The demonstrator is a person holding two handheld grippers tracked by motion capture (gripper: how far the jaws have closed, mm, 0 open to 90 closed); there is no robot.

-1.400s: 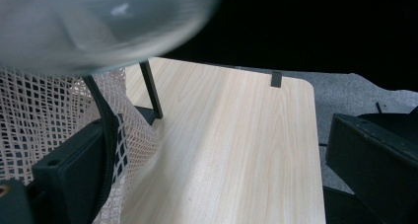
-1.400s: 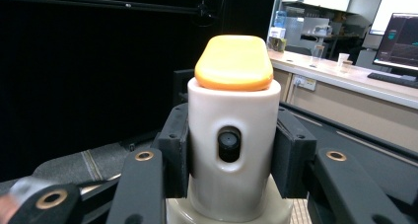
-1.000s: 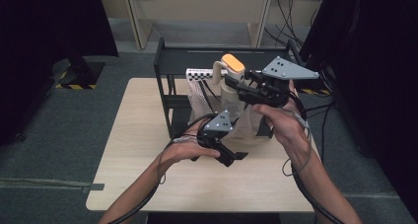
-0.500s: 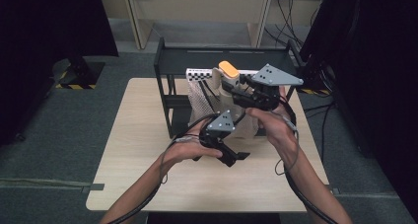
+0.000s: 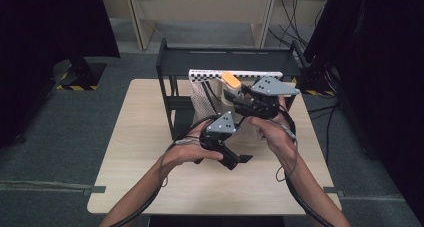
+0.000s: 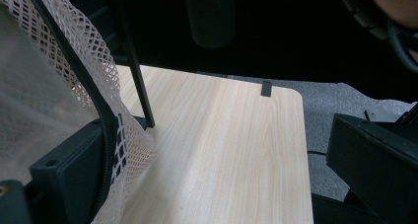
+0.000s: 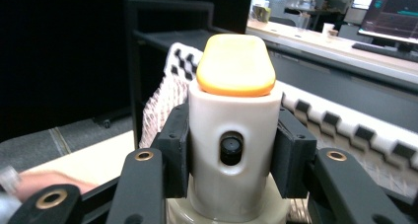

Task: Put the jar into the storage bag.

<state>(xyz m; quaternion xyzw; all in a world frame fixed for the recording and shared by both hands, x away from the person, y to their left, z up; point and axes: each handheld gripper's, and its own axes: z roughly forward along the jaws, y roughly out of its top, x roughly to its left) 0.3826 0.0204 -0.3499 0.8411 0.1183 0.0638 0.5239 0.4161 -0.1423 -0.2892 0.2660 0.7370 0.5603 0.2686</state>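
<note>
Right gripper (image 7: 231,150) clamps a cream bottle with an orange cap (image 7: 235,65) between its fingers; left gripper (image 6: 74,169) pinches the mesh bag (image 6: 34,95) rim — bottle best lowered upright, mouth held wide.

A white mesh bag (image 6: 44,86) with a black-corded rim is lying against the left jaw while the wooden table (image 6: 222,150) is stretching ahead past a black rack leg (image 6: 135,71).
</note>
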